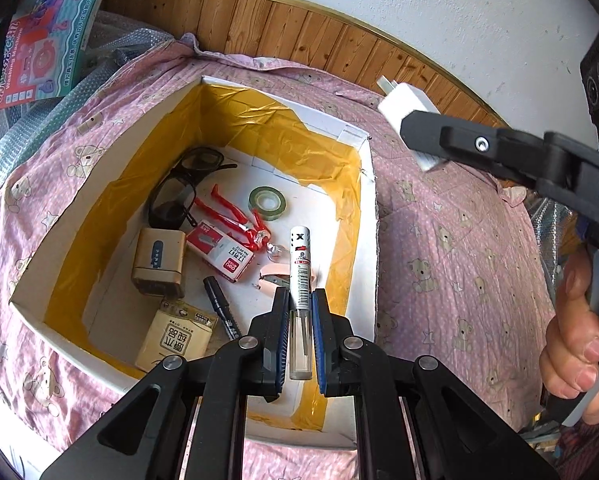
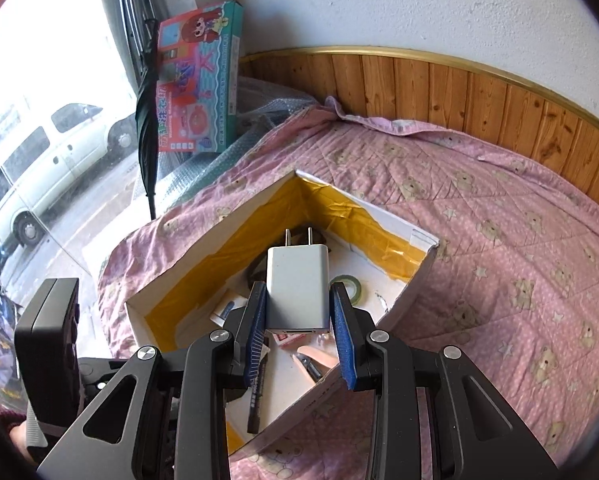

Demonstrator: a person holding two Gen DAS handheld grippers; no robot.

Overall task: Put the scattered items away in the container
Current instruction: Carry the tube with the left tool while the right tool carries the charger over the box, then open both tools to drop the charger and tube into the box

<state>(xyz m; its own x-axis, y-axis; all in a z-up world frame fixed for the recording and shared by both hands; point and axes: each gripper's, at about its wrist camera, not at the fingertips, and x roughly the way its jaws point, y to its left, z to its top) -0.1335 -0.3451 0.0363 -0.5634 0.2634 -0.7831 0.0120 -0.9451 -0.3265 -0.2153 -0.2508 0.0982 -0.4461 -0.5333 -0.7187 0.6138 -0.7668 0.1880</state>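
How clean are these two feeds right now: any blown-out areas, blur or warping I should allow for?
Left wrist view: evenly lit and sharp inside the box; the wall trim bows from fisheye warping. Right wrist view: the window at left is washed out, but the charger in the right claw stays crisp.

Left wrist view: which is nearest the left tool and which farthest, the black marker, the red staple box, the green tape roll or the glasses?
From the left tool:
1. Black marker, just left of it.
2. Red staple box, further up-left.
3. Green tape roll and glasses at the box's far end; too close to call.
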